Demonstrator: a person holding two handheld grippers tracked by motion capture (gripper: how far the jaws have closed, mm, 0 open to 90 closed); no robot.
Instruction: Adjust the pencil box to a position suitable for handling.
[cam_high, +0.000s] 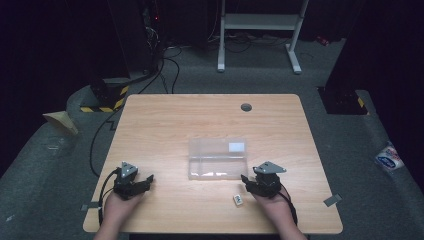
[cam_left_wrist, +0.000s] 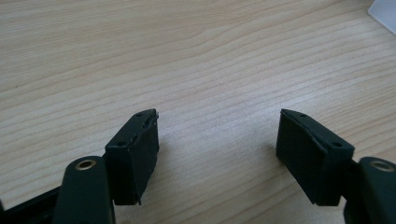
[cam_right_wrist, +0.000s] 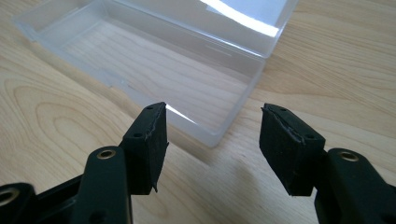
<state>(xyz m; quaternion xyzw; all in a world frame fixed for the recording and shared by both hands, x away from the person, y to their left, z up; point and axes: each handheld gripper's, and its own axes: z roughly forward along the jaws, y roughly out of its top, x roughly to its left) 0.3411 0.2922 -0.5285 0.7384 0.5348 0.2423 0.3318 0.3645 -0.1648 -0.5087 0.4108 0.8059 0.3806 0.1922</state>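
A clear plastic box (cam_high: 217, 172) lies open in the middle of the wooden table (cam_high: 200, 120), its lid (cam_high: 217, 146) folded back on the far side. A small white block (cam_high: 238, 199) rests near the front edge, just left of my right gripper (cam_high: 246, 181). That gripper stands open, nothing between its jaws, pointing at the box's near corner (cam_right_wrist: 224, 128); in the right gripper view its tips (cam_right_wrist: 212, 107) hover short of the box wall. My left gripper (cam_high: 146, 180) rests at the front left, open over bare wood (cam_left_wrist: 219, 114), with a sliver of the box (cam_left_wrist: 385, 11) at the top right.
A grey round grommet (cam_high: 246, 107) sits in the table's far side. Black cables (cam_high: 100, 145) run down the table's left edge. A white metal stand (cam_high: 260, 30) is on the floor behind. Bits of tape (cam_high: 332, 200) and a packet (cam_high: 389, 157) lie on the carpet.
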